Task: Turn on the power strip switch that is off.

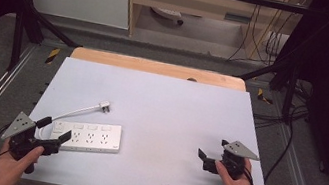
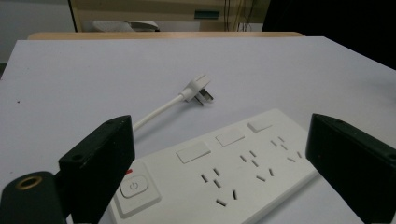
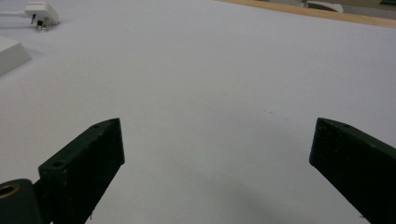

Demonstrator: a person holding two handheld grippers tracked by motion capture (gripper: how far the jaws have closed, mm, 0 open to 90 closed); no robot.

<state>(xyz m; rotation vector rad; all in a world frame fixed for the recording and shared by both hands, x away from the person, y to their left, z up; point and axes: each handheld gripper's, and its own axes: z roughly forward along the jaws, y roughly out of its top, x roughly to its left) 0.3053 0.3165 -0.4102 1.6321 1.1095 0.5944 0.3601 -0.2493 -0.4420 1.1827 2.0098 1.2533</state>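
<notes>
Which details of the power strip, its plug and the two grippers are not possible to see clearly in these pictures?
- Power strip: its near edge is cut off by the frame bottom in the left gripper view; in the right gripper view only a corner enters.
- Plug: prongs too small in the high view.
- Cable's join to the strip: hidden behind the left gripper's jaw.

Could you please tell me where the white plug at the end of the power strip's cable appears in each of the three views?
High view: the plug lies left of centre, beyond the power strip.
Left gripper view: the plug sits at upper centre, past the strip, between the open jaws.
Right gripper view: the plug is in the top left corner.
Shared landmark: the power strip.
</notes>
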